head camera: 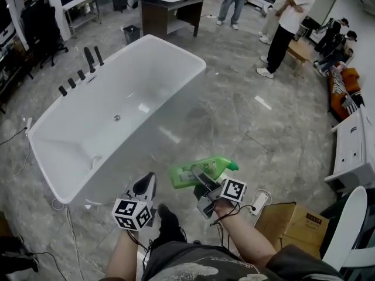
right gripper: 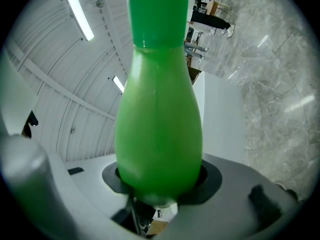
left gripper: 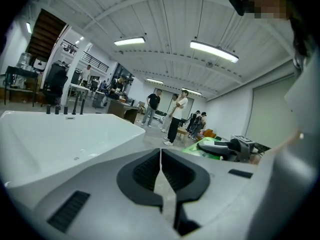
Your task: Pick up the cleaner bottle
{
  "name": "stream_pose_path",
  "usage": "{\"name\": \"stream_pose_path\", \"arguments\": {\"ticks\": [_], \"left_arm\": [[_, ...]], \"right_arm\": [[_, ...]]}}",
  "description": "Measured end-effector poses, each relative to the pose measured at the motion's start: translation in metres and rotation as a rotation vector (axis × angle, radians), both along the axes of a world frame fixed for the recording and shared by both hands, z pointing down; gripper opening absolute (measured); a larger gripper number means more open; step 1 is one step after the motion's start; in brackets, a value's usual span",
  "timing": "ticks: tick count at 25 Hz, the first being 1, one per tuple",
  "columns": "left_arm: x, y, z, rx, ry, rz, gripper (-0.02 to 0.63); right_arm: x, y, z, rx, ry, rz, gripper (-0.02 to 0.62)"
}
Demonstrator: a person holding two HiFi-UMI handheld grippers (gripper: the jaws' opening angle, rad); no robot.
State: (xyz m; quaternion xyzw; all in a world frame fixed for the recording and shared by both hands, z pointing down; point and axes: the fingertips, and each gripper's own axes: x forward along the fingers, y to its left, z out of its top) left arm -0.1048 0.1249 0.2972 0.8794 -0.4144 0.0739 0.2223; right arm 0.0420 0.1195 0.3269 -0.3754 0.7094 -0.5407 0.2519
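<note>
- The white bathtub (head camera: 176,47) stands on a grey marbled floor (head camera: 234,116). Every place below is told from it.
- The right gripper (head camera: 202,179) is just off the tub's near end, on its right side in the head view.
- Its fingers (right gripper: 210,176) pinch the green cleaner bottle (head camera: 183,176) round its fat lower body.
- In the right gripper view the bottle (right gripper: 159,109) fills the middle, and its capped neck points away from the gripper.
- In the head view the bottle lies roughly on its side in the air, clear of the floor and apart from the tub wall.
- The left gripper (head camera: 145,186) hangs at the tub's near end, just left of the bottle and apart from it.
- In the left gripper view its fingers (left gripper: 150,171) are pressed together with nothing between them. The tub (left gripper: 60,134) spreads out to their left.
- Black faucet fittings (head camera: 82,69) stand in a row on the tub's far left rim.
- A cardboard box (head camera: 290,224) sits on the floor to the right of the tub's near end, beyond the right gripper.
- A dark desk (head camera: 173,13) stands past the tub's far end. Several people (head camera: 290,25) stand farther right of it, well apart from the tub.
</note>
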Motion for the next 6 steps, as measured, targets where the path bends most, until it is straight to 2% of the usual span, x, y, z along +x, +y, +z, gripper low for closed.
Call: {"name": "stream_pose_path", "arguments": {"ticks": [6], "left_arm": [[0.036,0.078,-0.011,0.022,0.01,0.021,0.018]], "right_arm": [[0.031,0.082,-0.001,-0.056,-0.097,0.046,0.201]]}}
